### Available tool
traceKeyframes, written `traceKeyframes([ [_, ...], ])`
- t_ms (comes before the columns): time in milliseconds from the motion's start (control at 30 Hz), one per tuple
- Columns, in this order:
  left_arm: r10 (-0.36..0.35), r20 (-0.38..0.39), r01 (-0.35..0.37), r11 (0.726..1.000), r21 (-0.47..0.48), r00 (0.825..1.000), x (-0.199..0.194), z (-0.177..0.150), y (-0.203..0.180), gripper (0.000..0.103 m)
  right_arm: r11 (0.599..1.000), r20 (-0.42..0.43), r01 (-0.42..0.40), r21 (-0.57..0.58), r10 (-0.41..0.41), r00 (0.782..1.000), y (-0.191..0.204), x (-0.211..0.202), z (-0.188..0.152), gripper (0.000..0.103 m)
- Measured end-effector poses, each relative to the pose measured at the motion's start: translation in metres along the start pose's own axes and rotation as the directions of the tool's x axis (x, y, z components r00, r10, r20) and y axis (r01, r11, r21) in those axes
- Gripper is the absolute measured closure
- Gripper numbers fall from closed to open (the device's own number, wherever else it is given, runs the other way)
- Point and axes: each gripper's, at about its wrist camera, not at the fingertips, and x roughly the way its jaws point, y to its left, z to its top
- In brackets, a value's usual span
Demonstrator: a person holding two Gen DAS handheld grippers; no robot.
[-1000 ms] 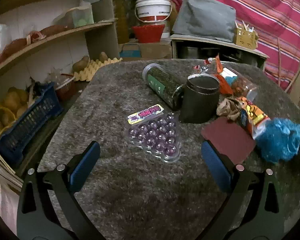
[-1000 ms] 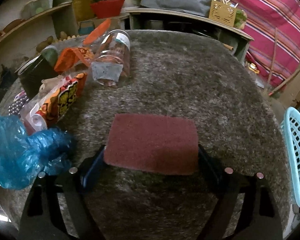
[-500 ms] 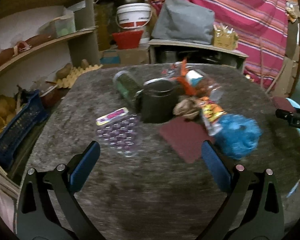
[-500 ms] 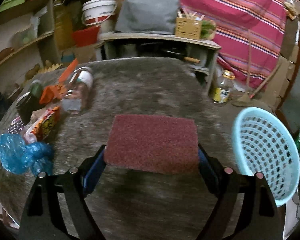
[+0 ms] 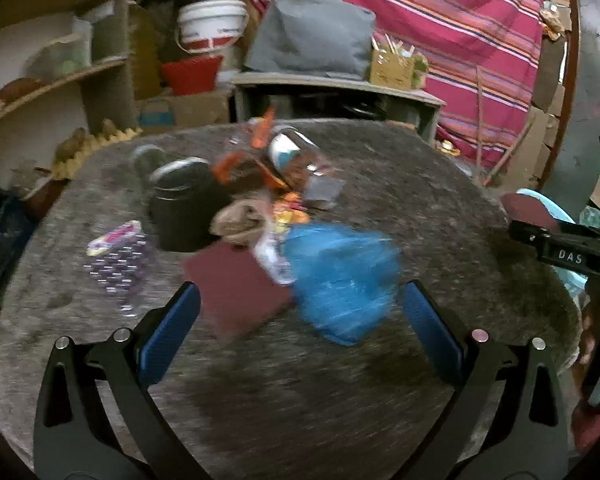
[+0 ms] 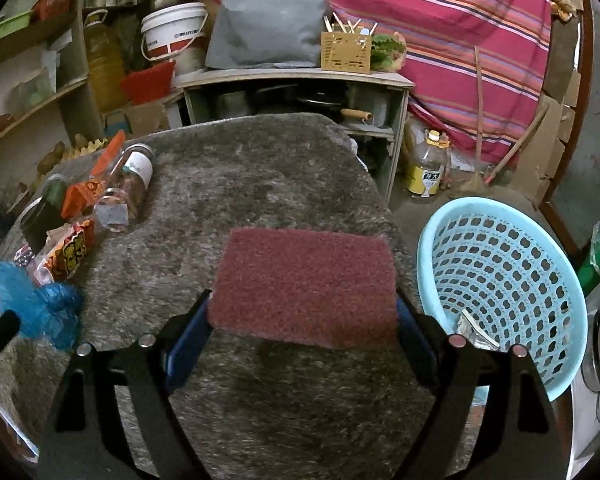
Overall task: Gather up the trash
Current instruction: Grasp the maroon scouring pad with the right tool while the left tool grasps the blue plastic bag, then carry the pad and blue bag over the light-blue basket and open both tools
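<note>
In the left wrist view, the left gripper (image 5: 300, 320) hangs over the grey carpeted table (image 5: 440, 208) with its blue-padded jaws spread wide and nothing clamped between them. Just ahead of it, inside the span of the jaws, lie a dark red scouring pad (image 5: 236, 284) on the left and a crumpled blue plastic bag (image 5: 340, 280) on the right; neither touches the pads. Further ahead of them sit a snack wrapper (image 5: 284, 220), a black tin (image 5: 184, 204) and a clear jar (image 5: 296, 160) lying on its side, and off to the front left lies a purple blister pack (image 5: 116, 260). The picture is blurred. At the far right edge the right gripper (image 5: 540, 224) shows from the side, carrying a second red pad. In the right wrist view, the right gripper (image 6: 302, 320) is clamped on that red pad (image 6: 304, 284), which spans flat from one blue pad to the other, held clear above the table edge. To its front right, below table level, stands a light blue basket (image 6: 500, 280) with a scrap of paper (image 6: 476, 332) inside. The blue bag (image 6: 40, 304) and the wrapper (image 6: 68, 252) lie far off to its left.
</note>
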Motion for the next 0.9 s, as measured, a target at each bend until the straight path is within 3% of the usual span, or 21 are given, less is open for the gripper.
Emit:
traceKeyframes([
  [67,0.001,-0.019,-0.001,1.0,0.008,1.0,0.01,0.001,-0.007,0.006,1.0,-0.002,-0.002,0.0,0.002,1.0,0.0,0.001,0.0,0.019],
  [100,-0.005,-0.031,0.005,1.0,0.009,1.0,0.016,0.001,-0.01,0.012,1.0,-0.002,-0.003,0.0,0.003,1.0,0.0,0.001,-0.001,0.019],
  [167,-0.013,-0.058,0.014,1.0,0.009,0.998,0.026,0.002,-0.014,0.03,1.0,-0.001,-0.003,0.002,0.003,1.0,-0.001,0.001,-0.001,0.019],
  [233,-0.032,-0.09,0.031,0.999,-0.011,0.995,0.034,0.003,-0.014,0.058,1.0,-0.002,-0.003,0.006,0.003,1.0,-0.002,0.001,-0.001,0.019],
  [333,-0.028,-0.088,0.026,0.999,-0.025,0.996,0.033,0.005,-0.011,0.078,1.0,0.0,-0.004,0.016,0.004,1.0,-0.008,0.0,-0.001,0.019],
  [433,-0.059,-0.078,0.057,0.998,-0.035,0.995,0.023,0.01,-0.008,0.085,1.0,0.008,-0.008,0.03,0.008,1.0,-0.016,-0.003,0.0,0.019],
  [667,-0.026,0.0,0.026,0.999,0.022,1.0,-0.002,0.035,-0.015,0.087,0.999,0.051,0.006,0.052,-0.009,0.999,-0.036,-0.013,0.009,0.019],
  [900,-0.002,0.072,-0.003,0.998,0.068,0.997,-0.011,0.064,-0.047,0.087,0.996,0.092,0.038,0.081,-0.045,0.995,-0.066,-0.028,0.017,0.019],
])
